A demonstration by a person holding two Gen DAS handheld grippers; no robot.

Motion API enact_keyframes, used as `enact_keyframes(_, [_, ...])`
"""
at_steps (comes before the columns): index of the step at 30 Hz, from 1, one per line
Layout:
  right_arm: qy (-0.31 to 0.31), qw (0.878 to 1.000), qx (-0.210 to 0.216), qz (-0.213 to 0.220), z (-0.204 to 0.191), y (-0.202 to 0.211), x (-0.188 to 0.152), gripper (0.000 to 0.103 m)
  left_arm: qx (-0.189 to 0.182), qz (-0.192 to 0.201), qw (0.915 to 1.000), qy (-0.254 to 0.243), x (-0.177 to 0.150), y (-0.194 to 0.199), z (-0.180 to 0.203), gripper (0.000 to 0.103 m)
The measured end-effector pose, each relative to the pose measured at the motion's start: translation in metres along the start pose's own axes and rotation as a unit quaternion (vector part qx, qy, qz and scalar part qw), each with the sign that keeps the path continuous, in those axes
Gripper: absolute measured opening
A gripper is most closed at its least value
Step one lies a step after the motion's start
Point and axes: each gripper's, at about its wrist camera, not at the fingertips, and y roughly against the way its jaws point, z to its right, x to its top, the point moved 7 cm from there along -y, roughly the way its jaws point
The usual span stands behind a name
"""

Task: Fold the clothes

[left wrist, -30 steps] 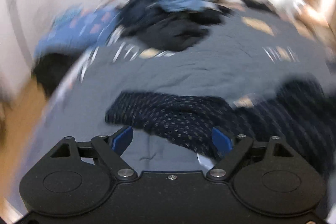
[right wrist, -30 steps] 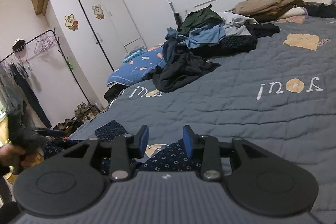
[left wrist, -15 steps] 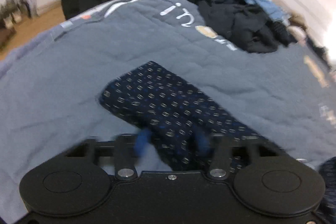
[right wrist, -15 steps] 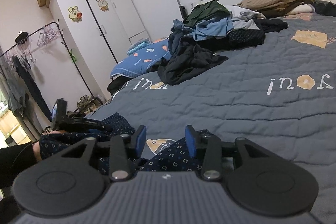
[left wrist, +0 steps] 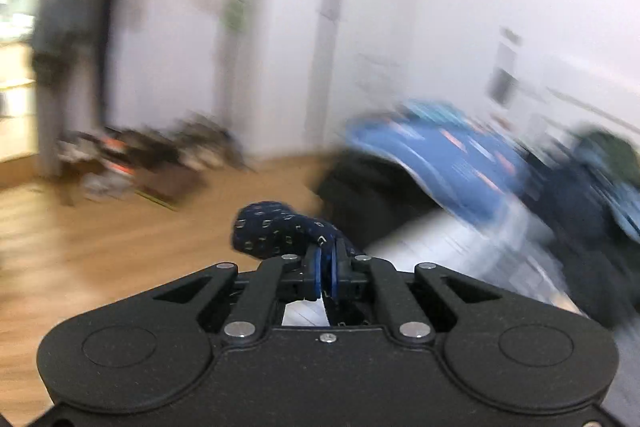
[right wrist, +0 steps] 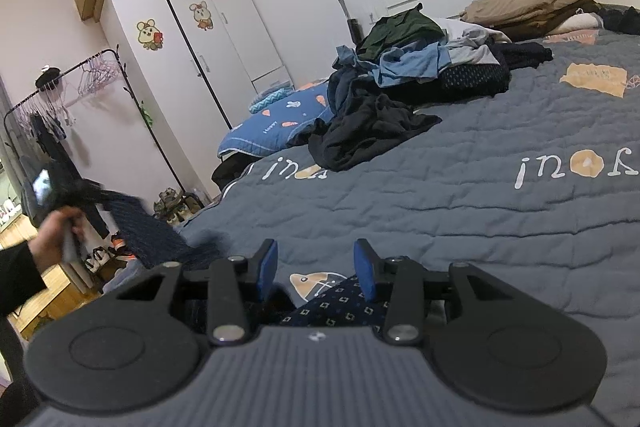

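- We found the left gripper [left wrist: 327, 269] clamped on the garment's [left wrist: 280, 229] end, lifted left of the bed [right wrist: 460, 195].
- The right gripper [right wrist: 316, 269] stood apart over its other end; we judged the cloth stretched leftward.

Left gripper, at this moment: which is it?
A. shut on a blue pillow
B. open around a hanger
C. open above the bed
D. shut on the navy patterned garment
D: the left gripper has its blue pads pressed together on a fold of the navy patterned garment.
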Motion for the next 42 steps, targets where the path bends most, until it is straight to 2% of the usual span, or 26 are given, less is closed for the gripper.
enact_keyframes(2, [0.0,1.0,-0.001,0.003,0.0,0.002,0.001,0.041,0.04,0.003,0.9992,0.0,0.019,-0.004,-0.031,0.005])
enact_keyframes(6, [-0.003,1.0,-0.001,0.006,0.001,0.003,0.003,0.041,0.042,-0.081,0.9956,-0.019,0.004,-0.018,-0.051,0.007])
enact_keyframes(8, [-0.005,1.0,-0.003,0.004,0.002,0.002,0.004,0.042,0.034,-0.134,0.99,-0.029,-0.011,-0.023,-0.056,0.019])
enact_keyframes(9, [-0.006,1.0,-0.003,0.003,0.002,0.001,0.004,0.042,0.022,-0.152,0.9872,-0.043,-0.022,-0.02,-0.051,0.028])
enact_keyframes(11, [-0.007,1.0,-0.006,0.0,0.003,0.0,0.002,0.043,-0.011,-0.139,0.9855,-0.097,-0.041,0.002,-0.032,0.029])
enact_keyframes(12, [-0.008,1.0,-0.009,-0.001,0.004,-0.001,0.002,0.043,-0.028,-0.13,0.9833,-0.124,-0.05,0.014,-0.023,0.034])
enact_keyframes(13, [-0.008,1.0,-0.012,-0.002,0.005,-0.001,0.001,0.045,-0.048,-0.128,0.9809,-0.138,-0.057,0.024,-0.012,0.045])
enact_keyframes(15, [-0.012,1.0,-0.019,-0.004,0.009,-0.002,0.0,0.047,-0.105,-0.131,0.9744,-0.15,-0.066,0.044,0.013,0.053])
enact_keyframes(16, [-0.014,1.0,-0.023,-0.005,0.011,-0.003,0.0,0.047,-0.135,-0.131,0.9694,-0.158,-0.068,0.054,0.027,0.053])
enact_keyframes(18, [-0.019,0.999,-0.036,-0.011,0.017,-0.006,-0.003,0.049,-0.183,-0.127,0.9562,-0.19,-0.075,0.074,0.062,0.056])
enact_keyframes(20, [-0.023,0.998,-0.052,-0.018,0.024,-0.009,-0.006,0.049,-0.229,-0.125,0.9409,-0.216,-0.084,0.091,0.096,0.064])
enact_keyframes(21, [-0.027,0.998,-0.057,-0.023,0.028,-0.01,-0.008,0.05,-0.258,-0.128,0.9299,-0.228,-0.092,0.1,0.117,0.067])
enact_keyframes(23, [-0.037,0.997,-0.062,-0.031,0.034,-0.014,-0.014,0.05,-0.314,-0.136,0.9024,-0.262,-0.112,0.118,0.157,0.067])
enact_keyframes(26, [-0.045,0.996,-0.062,-0.045,0.039,-0.024,-0.022,0.051,-0.357,-0.138,0.8652,-0.324,-0.144,0.14,0.206,0.068])
enact_keyframes(28, [-0.05,0.995,-0.061,-0.053,0.042,-0.03,-0.026,0.052,-0.375,-0.152,0.842,-0.357,-0.164,0.145,0.236,0.068])
enact_keyframes(32, [-0.061,0.994,-0.066,-0.06,0.048,-0.037,-0.031,0.053,-0.395,-0.169,0.8067,-0.406,-0.201,0.141,0.285,0.068])
enact_keyframes(38, [-0.078,0.992,-0.072,-0.072,0.055,-0.046,-0.037,0.056,-0.413,-0.203,0.7682,-0.445,-0.243,0.118,0.331,0.068])
enact_keyframes(42, [-0.061,0.992,-0.066,-0.085,0.047,-0.05,-0.043,0.056,-0.407,-0.239,0.7459,-0.47,-0.271,0.107,0.341,0.068])
